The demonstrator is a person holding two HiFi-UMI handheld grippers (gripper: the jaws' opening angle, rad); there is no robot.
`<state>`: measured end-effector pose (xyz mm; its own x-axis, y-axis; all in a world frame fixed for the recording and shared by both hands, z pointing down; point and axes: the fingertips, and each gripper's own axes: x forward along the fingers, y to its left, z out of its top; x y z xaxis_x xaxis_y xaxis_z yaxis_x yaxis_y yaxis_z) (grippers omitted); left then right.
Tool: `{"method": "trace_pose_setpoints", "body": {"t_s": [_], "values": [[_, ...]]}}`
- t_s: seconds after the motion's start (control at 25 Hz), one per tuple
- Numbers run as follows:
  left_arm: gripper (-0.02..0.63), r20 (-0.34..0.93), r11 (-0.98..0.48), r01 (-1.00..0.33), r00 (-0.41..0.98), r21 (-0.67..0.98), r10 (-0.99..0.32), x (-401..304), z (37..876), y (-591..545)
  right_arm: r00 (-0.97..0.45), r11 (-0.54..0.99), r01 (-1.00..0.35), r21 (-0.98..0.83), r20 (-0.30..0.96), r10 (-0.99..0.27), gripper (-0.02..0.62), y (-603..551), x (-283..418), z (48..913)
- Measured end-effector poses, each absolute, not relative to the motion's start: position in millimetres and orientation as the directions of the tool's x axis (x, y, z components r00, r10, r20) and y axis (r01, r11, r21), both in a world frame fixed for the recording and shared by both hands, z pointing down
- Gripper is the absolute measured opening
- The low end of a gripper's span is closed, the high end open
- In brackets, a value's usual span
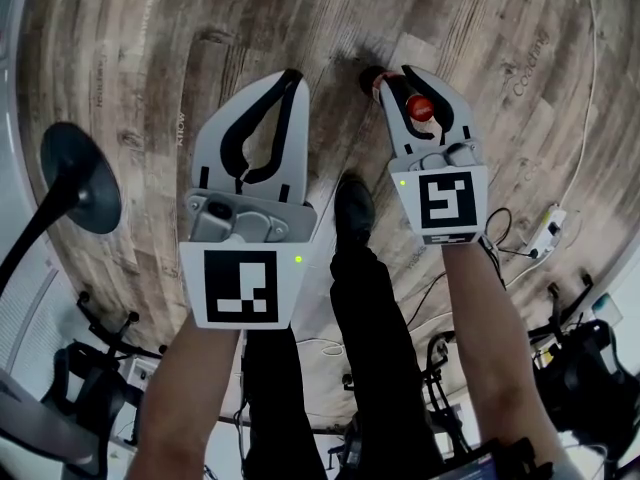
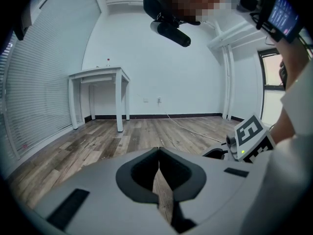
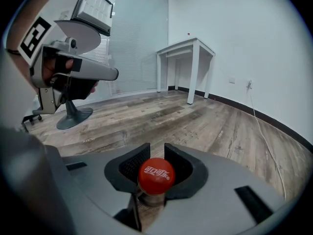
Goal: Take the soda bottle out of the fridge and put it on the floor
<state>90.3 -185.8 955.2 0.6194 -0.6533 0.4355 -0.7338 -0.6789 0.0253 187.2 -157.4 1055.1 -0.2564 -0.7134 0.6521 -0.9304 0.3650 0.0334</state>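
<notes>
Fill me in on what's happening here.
A person holds a tool in each hand over a wood floor. The right tool is shut on a soda bottle, gripping its neck just under the red cap and pointing down towards the floor. Whether the bottle's base touches the floor can't be told. The left tool is shut and empty, held off to the side.

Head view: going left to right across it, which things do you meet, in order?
Black round pedestal base, grey left hand-held gripper, black shoe, grey right hand-held gripper holding the red-capped soda bottle, white power strip.
</notes>
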Motion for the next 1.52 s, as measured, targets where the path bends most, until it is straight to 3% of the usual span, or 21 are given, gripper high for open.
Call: {"method": "trace_pose_setpoints", "body": {"t_s": [0.72, 0.96, 1.52], "values": [[0.017, 0.447, -0.69, -0.723, 0.624, 0.021, -0.641, 94, 957, -183, -0.295, 0.426, -0.904, 0.037, 0.666, -0.685, 0.11, -158, 178, 1068], [0.017, 0.444, -0.692, -0.722, 0.625, 0.018, -0.641, 94, 954, -186, -0.345, 0.488, -0.873, 0.03, 0.669, -0.658, 0.17, -157, 165, 1068], [0.017, 0.425, -0.686, -0.727, 0.625, 0.013, -0.655, 98, 931, -189, -0.365, 0.5, -0.864, 0.062, 0.609, -0.705, 0.184, -159, 162, 1034]]}}
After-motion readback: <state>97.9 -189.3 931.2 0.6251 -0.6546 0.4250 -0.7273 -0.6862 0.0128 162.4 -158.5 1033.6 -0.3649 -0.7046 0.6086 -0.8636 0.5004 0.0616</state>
